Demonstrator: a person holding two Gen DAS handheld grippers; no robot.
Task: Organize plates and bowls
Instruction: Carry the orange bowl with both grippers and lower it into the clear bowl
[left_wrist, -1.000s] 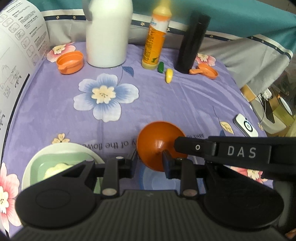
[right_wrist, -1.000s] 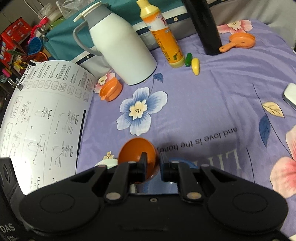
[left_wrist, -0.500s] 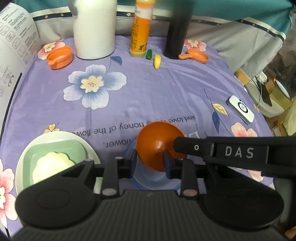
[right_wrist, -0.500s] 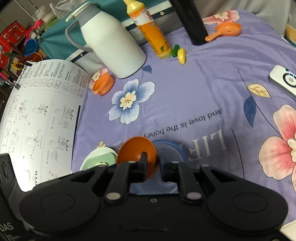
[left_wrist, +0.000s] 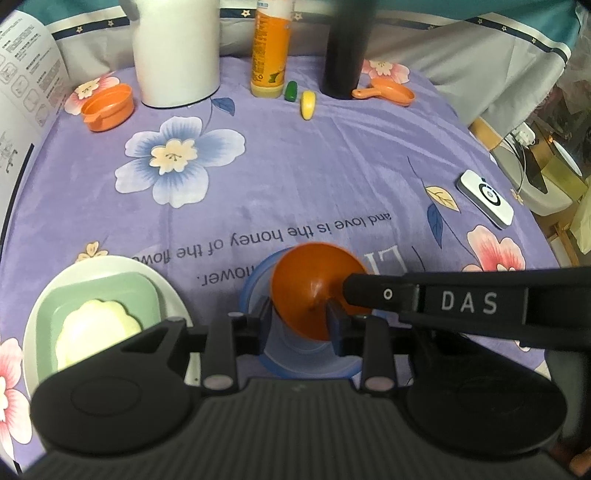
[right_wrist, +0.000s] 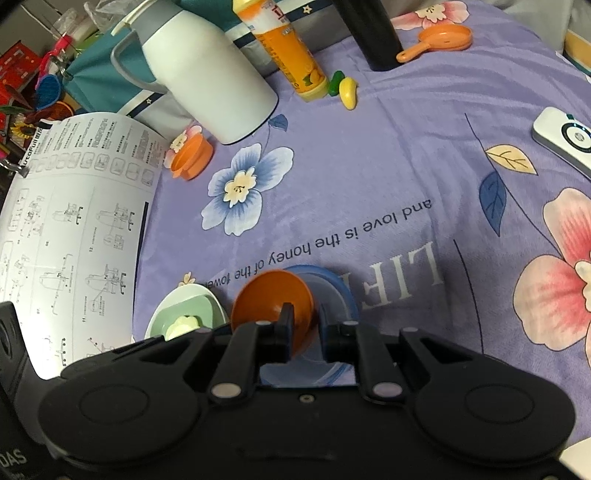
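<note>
An orange bowl is held tilted just above a blue bowl on the purple flowered cloth. My right gripper is shut on the orange bowl's rim; its arm crosses the left wrist view. My left gripper has its fingers either side of the orange bowl, and I cannot tell whether they grip it. The blue bowl lies under both grippers. To the left a white plate carries a green square dish with a pale flower-shaped dish inside.
At the back stand a white jug, an orange bottle, a black flask, an orange cup, an orange toy pan and small green and yellow pieces. A white device lies right. A printed sheet stands left.
Both grippers have drawn back and up with the orange bowl; more of the blue bowl under it and of the stacked plates at left has come into view.
</note>
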